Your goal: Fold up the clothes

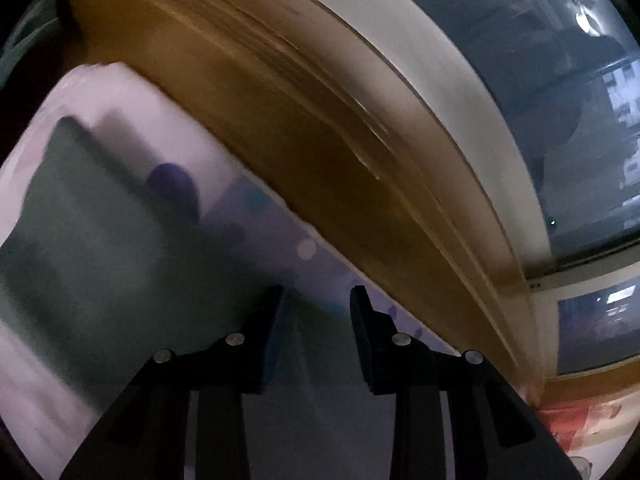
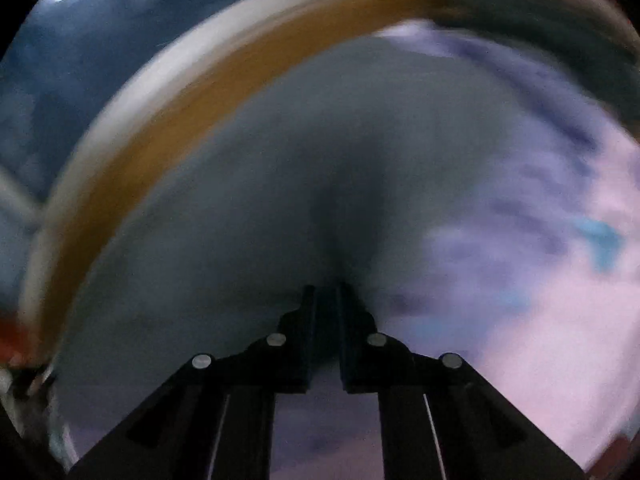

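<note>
A garment (image 1: 92, 240) is spread on a bedsheet (image 1: 132, 104), to the left of and ahead of the left gripper (image 1: 316, 294), whose jaws are held apart above the cloth. A wooden ledge (image 1: 320, 152) is set along the sheet's far edge, with a window (image 1: 560, 100) behind it. The right gripper (image 2: 325, 290) is closed on a fold of the garment (image 2: 280, 200), with the sheet (image 2: 560, 300) to its right.

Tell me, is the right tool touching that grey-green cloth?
Touching. In the right wrist view the right tool is shut on the grey-green cloth, and the fabric puckers into a dark crease right at its tips.
</note>
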Demonstrator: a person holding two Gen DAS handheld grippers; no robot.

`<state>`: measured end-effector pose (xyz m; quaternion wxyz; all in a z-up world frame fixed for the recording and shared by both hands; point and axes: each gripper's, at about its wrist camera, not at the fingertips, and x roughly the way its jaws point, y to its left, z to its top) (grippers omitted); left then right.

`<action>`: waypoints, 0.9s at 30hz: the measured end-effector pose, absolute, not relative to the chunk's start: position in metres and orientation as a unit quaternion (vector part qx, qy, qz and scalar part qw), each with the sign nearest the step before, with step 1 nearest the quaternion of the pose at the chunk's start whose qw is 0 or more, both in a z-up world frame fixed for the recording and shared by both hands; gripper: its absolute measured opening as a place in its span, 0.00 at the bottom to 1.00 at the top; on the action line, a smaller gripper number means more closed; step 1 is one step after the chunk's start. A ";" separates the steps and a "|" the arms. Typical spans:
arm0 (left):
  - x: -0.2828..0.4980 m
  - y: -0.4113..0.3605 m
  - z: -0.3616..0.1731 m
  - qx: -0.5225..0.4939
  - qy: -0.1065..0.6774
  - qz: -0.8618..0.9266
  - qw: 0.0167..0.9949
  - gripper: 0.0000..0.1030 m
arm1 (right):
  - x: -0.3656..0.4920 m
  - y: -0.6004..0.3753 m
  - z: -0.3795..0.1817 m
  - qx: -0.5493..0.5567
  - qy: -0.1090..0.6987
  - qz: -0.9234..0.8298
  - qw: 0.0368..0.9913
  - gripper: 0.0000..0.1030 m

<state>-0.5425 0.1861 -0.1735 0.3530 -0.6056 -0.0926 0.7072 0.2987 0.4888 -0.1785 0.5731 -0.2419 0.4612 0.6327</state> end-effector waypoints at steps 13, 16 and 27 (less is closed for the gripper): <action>-0.510 0.060 -0.211 -0.633 -0.203 0.684 0.299 0.23 | 0.303 0.499 -0.182 -0.174 0.465 0.625 0.602 0.60; -0.502 0.059 -0.201 -0.627 -0.177 0.710 0.267 0.23 | 0.321 0.520 -0.179 -0.180 0.442 0.604 0.638 0.60; -0.504 0.025 -0.187 -0.601 -0.247 0.731 0.210 0.36 | 0.373 0.536 -0.195 -0.069 0.535 0.587 0.604 0.06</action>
